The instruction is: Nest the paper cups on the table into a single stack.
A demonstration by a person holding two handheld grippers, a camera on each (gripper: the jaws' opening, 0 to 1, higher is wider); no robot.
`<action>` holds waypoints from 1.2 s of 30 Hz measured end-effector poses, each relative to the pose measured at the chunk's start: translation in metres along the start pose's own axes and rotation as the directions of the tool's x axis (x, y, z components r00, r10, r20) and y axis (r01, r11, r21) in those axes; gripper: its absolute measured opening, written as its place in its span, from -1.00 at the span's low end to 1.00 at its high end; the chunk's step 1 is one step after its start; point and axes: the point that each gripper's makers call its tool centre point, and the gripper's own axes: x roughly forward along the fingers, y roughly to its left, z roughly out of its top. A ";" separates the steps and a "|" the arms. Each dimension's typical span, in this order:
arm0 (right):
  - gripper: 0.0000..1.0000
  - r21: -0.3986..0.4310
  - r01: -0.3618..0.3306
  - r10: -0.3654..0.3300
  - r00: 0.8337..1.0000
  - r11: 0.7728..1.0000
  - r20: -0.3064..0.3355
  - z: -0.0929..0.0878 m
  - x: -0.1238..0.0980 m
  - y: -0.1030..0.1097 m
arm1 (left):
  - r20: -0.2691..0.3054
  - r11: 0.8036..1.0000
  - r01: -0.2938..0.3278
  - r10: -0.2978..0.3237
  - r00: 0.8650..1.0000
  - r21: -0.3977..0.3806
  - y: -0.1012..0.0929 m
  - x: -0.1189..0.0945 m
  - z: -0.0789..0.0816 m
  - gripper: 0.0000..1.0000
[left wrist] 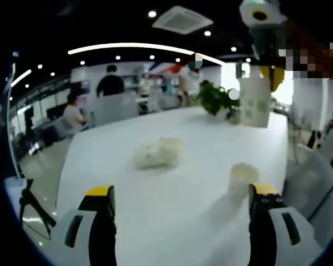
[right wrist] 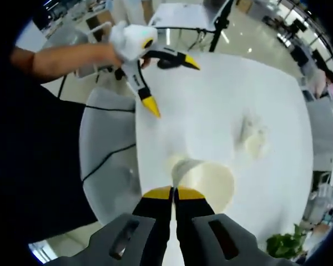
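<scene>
In the left gripper view, the left gripper (left wrist: 180,199) hovers over the white table (left wrist: 172,210) with its yellow-tipped jaws spread wide apart and nothing between them. Just beyond its right-hand jaw, a paper cup (left wrist: 243,176) stands on the table. Farther along the table lies a pale crumpled lump (left wrist: 157,154), too blurred to name. Beyond that, the right gripper (left wrist: 266,72) hangs high above the far end of the table, clamped on the rim of a white paper cup with green print (left wrist: 255,102) that dangles below it. A potted plant (left wrist: 216,98) sits at the far edge, with people behind it. In the right gripper view, the jaws are pinched together on the rim of that held cup (right wrist: 202,180), seen from above, its open mouth facing the camera.
</scene>
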 end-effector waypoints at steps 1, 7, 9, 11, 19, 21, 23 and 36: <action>-1.00 -0.001 -0.001 0.001 1.000 1.000 -0.001 0.000 0.002 0.000 | 0.004 1.000 0.001 -0.001 1.000 0.005 0.000 0.000 0.001 0.96; -1.00 0.007 -0.023 0.023 1.000 1.000 -0.007 -0.002 0.014 0.002 | 0.004 1.000 -0.005 0.005 1.000 0.000 0.000 0.001 0.001 0.97; -1.00 0.009 -0.029 0.029 1.000 1.000 -0.011 -0.003 0.018 0.004 | 0.005 1.000 -0.006 0.006 1.000 -0.003 0.000 0.002 0.001 0.97; -1.00 0.011 -0.032 0.032 0.999 0.999 -0.013 -0.003 0.021 0.004 | 0.010 1.000 -0.007 0.007 1.000 -0.009 0.000 0.002 0.001 0.96; -1.00 0.025 -0.034 0.034 0.999 0.999 -0.012 -0.005 0.037 0.004 | 0.011 1.000 -0.015 0.015 1.000 -0.022 0.002 0.002 0.000 0.96; -1.00 0.027 -0.016 0.017 1.000 0.999 -0.017 -0.006 0.042 0.001 | 0.012 1.000 -0.016 0.016 1.000 -0.023 0.002 0.002 -0.001 0.96; -1.00 0.033 -0.018 0.019 1.000 0.999 -0.020 -0.007 0.047 0.002 | 0.010 1.000 -0.015 0.015 1.000 -0.021 0.002 0.002 -0.001 0.96; -1.00 0.062 -0.039 0.040 0.999 0.997 -0.017 -0.012 0.065 0.006 | 0.008 1.000 -0.014 0.014 1.000 -0.023 0.000 0.003 -0.003 0.96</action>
